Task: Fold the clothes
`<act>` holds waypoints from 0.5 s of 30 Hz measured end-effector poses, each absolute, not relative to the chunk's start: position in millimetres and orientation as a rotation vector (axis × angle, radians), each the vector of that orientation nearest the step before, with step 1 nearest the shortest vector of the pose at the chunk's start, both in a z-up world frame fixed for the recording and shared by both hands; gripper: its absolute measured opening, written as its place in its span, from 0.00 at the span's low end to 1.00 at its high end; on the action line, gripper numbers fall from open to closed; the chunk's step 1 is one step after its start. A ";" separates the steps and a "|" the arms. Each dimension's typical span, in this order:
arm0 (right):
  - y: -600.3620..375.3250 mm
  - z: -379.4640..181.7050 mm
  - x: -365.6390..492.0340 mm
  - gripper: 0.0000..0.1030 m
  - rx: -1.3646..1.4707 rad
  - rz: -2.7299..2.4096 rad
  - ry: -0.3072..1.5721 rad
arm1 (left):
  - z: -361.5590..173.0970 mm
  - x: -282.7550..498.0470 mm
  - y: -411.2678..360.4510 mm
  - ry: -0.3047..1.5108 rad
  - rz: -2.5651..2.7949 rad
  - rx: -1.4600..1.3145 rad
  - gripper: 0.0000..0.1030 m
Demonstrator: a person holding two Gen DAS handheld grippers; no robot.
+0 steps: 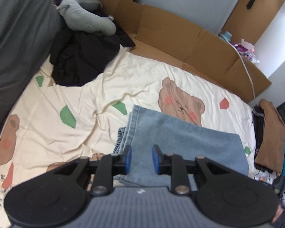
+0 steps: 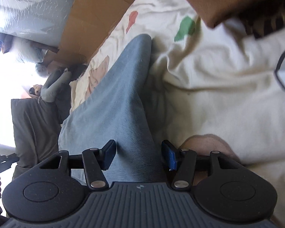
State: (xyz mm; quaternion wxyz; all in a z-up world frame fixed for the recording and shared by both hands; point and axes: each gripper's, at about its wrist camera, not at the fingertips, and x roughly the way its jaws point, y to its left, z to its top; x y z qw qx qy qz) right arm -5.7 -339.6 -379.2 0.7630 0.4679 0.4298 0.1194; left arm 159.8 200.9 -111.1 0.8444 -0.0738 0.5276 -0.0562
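On the bear-print sheet [image 1: 96, 87] — light-blue jeans [image 1: 180, 138], folded flat.

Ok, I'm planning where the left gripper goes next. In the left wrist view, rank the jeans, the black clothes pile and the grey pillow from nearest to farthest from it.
1. Jeans: right under the open left gripper, between its fingers.
2. Black clothes pile: further up the bed, to the left.
3. Grey pillow: beyond the black pile, far left corner by the cardboard.
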 end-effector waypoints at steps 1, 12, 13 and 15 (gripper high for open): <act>-337.9 -383.4 -6.4 0.57 1.043 0.266 0.927 | -111.4 158.6 201.3 1.117 -0.107 -0.163 0.25; -331.3 -372.2 -34.2 0.48 1.120 0.338 0.878 | -122.1 160.5 180.4 1.105 0.006 -0.122 0.25; -332.3 -369.4 -38.3 0.48 1.135 0.346 0.861 | -119.8 161.2 178.1 1.101 0.006 -0.108 0.25; -335.5 -365.5 -46.9 0.48 1.186 0.357 0.821 | -116.0 162.7 173.4 1.089 0.004 -0.080 0.26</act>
